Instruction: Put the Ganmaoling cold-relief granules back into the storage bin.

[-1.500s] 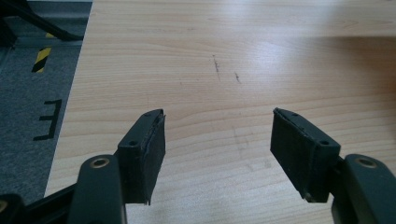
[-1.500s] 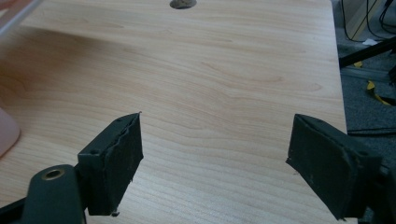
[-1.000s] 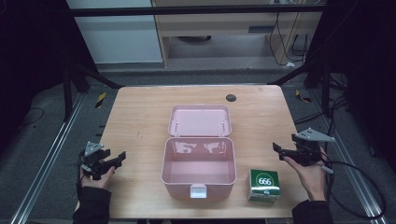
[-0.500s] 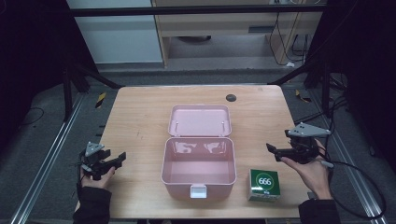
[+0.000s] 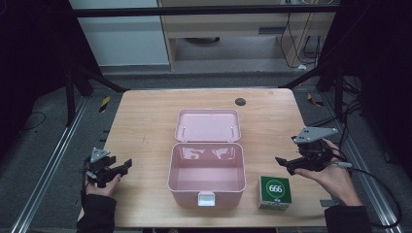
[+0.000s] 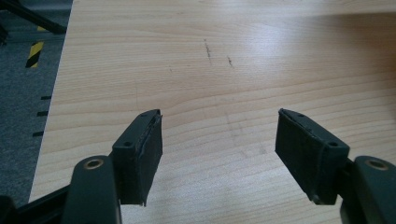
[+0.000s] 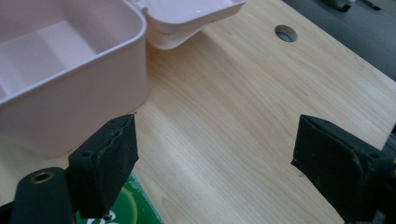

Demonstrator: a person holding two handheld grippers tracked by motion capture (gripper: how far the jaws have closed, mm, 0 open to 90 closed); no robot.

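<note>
Open pink box at mid-table, a green "666" carton beside it, and both my grippers held wide with nothing in them.

The wooden table [image 5: 145, 121] carries a pale pink plastic box [image 5: 206, 172] at its centre, lid [image 5: 208, 124] thrown back flat toward the far edge, so box and lid run long away from me; a white latch [image 5: 206, 198] faces me at the near wall. Just right of the box's near corner sits a small green carton [image 5: 275, 192], white "666" in a circle on top. A dark round hole [image 5: 240, 101] marks the far tabletop. My left gripper [image 5: 119, 169] rests at the near left edge, jaws spread wide and empty. My right gripper [image 5: 284, 162] hovers above and right of the carton, jaws equally wide, gripping nothing.
</note>
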